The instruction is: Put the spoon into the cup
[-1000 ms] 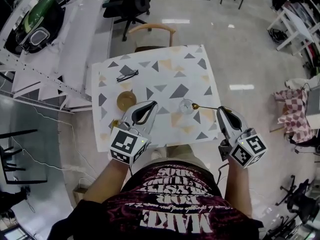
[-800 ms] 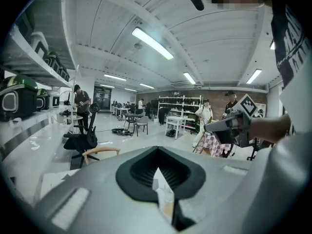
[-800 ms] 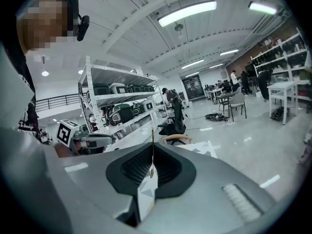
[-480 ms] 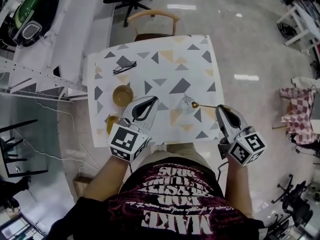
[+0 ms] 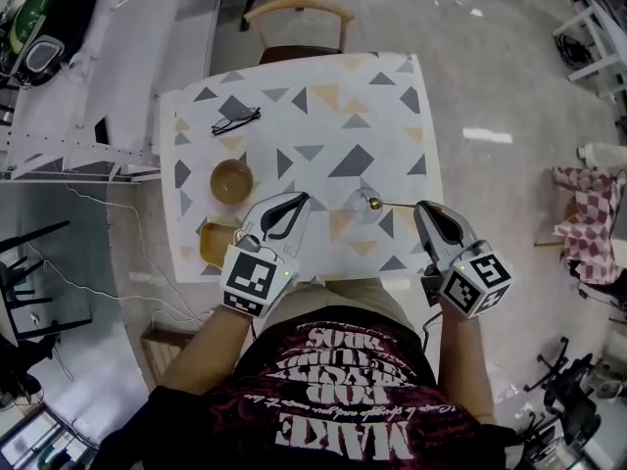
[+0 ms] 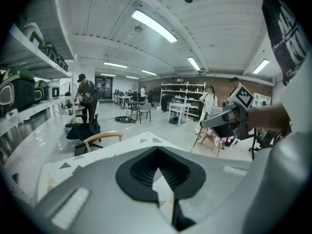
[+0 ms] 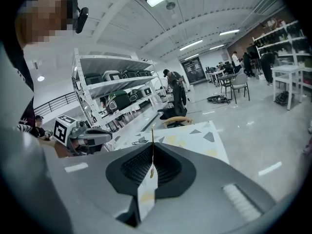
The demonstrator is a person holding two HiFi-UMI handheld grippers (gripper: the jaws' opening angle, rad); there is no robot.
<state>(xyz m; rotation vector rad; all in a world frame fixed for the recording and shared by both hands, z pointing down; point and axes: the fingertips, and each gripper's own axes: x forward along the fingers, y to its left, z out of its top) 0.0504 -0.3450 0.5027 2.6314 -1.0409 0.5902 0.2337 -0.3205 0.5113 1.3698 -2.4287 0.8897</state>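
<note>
Head view, change: the whole scene has slid up and left in the frame, so more of the tabletop (image 5: pixel 294 96) shows and the chair (image 5: pixel 294 10) sits nearer the top edge. The spoon (image 5: pixel 392 205) keeps its place at the cup (image 5: pixel 361 209).
Head view, spoon: its long axis runs almost level across the frame. The bowl end points to frame left, at the cup's right rim, though whether it touches the glass is hard to say. The handle end is in the right gripper (image 5: pixel 422 208).
Head view, left gripper (image 5: pixel 294 204): lower centre-left, over the tabletop's near edge, beside an amber tumbler (image 5: pixel 217 244).
Head view, surface: white tabletop with grey and tan triangles, carrying a bowl (image 5: pixel 232 180) and glasses (image 5: pixel 235 120) in its left half.
Head view, room: glossy pale floor (image 5: pixel 490 86), with a checked cloth (image 5: pixel 578 196) at frame right.
Left gripper view: left gripper (image 6: pixel 157 155) jaws look brought together with nothing between them. The right gripper (image 6: pixel 226 121) is at centre right, with the chair (image 6: pixel 102 139) and distant people beyond.
Right gripper view: right gripper (image 7: pixel 151 145) jaws are pinched on the spoon (image 7: pixel 151 164), whose thin handle runs straight up the frame, away from the camera. The tabletop (image 7: pixel 195 133) is ahead, shelves (image 7: pixel 114 99) fill the centre left, and the left gripper (image 7: pixel 92 136) is at left.
</note>
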